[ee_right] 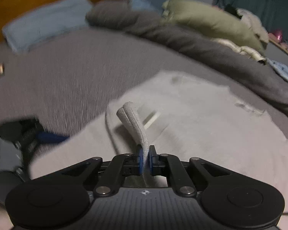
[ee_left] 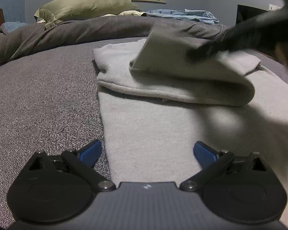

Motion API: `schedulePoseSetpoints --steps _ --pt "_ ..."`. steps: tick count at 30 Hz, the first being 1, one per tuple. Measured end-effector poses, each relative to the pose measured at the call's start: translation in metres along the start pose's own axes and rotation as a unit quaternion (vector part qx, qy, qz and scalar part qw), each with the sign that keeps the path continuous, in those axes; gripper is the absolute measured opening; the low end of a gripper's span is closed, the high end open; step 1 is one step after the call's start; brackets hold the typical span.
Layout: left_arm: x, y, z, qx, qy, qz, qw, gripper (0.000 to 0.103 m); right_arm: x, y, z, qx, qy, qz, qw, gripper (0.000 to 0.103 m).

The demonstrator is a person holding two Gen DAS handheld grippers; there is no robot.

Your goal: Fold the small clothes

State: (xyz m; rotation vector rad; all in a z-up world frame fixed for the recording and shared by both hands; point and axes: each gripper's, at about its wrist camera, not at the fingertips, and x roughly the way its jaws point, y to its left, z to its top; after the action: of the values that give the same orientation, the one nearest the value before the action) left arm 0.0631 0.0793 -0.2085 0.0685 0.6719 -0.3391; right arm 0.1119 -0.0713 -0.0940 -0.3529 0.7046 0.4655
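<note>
**Right gripper holding the fold**

The grey garment (ee_left: 153, 126) is lying flat on the grey bedspread (ee_left: 44, 99). The right gripper (ee_right: 146, 158) is clenching a ribbed cuff (ee_right: 133, 122), carrying that part over the garment. The left gripper (ee_left: 147, 153) is sitting released, fingers spread across the garment's near edge.

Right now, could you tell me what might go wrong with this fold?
1. The right gripper pinches only a narrow ribbed edge of the light grey knit garment; it could slip out mid-fold.
2. The left gripper is open, holding nothing, so the lower layer may drag along the grey bedspread.
</note>
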Motion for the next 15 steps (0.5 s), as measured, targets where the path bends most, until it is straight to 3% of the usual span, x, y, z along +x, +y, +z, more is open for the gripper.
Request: schedulePoseSetpoints --steps 6,12,13,15 --pt "0.001 -0.001 -0.001 0.004 0.001 0.004 1.0 0.103 -0.065 -0.07 0.001 0.088 -0.052 -0.062 0.993 0.006" --pt "0.002 -0.002 -0.002 0.005 0.0 0.006 1.0 0.103 -0.117 -0.135 -0.044 0.197 -0.05 -0.141 0.969 0.009" --pt "0.002 -0.002 -0.001 0.006 0.0 0.007 1.0 0.103 -0.119 -0.142 -0.061 0.219 -0.031 -0.143 0.965 0.014" --pt "0.003 -0.003 -0.001 0.007 0.001 0.009 0.9999 0.103 -0.114 -0.155 -0.094 0.271 0.027 -0.111 0.956 0.043"
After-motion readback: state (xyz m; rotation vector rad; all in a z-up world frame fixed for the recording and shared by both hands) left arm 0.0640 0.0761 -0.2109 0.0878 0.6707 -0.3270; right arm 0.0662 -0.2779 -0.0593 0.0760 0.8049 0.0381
